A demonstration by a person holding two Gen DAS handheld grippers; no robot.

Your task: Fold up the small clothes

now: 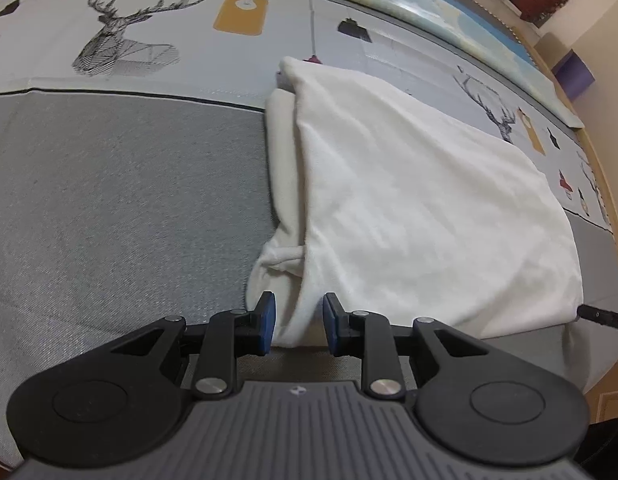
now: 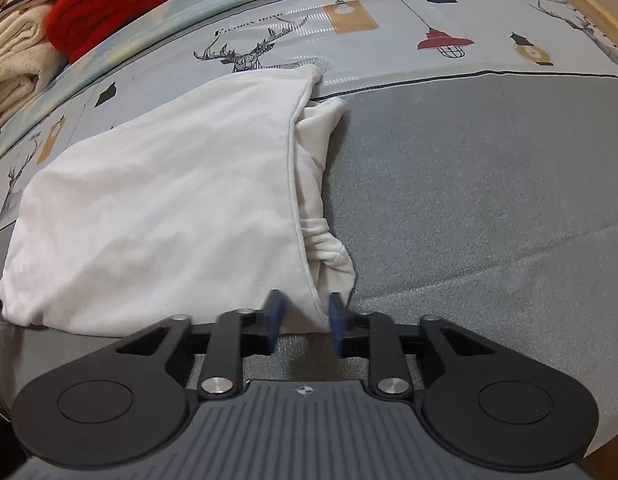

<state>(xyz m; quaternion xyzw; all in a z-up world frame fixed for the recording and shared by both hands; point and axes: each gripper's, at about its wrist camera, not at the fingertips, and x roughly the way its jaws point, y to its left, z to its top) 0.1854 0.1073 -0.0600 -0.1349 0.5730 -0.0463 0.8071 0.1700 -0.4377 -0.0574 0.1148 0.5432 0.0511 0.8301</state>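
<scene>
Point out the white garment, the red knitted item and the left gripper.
white garment [image 2: 157, 208]: right wrist view, top folded layer.
red knitted item [image 2: 121, 4]: right wrist view, middle of the pile.
left gripper [image 1: 299, 320]: left wrist view, between the fingertips.

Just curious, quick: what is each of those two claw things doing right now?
Left gripper: jaws open, astride the near edge of the white garment.
Right gripper: jaws around the garment's near corner, blurred; whether they grip it cannot be told.

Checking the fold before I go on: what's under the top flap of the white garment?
Under the top flap of the white garment, bunched white layers stick out along its hemmed edge. Anything further beneath is covered.
</scene>
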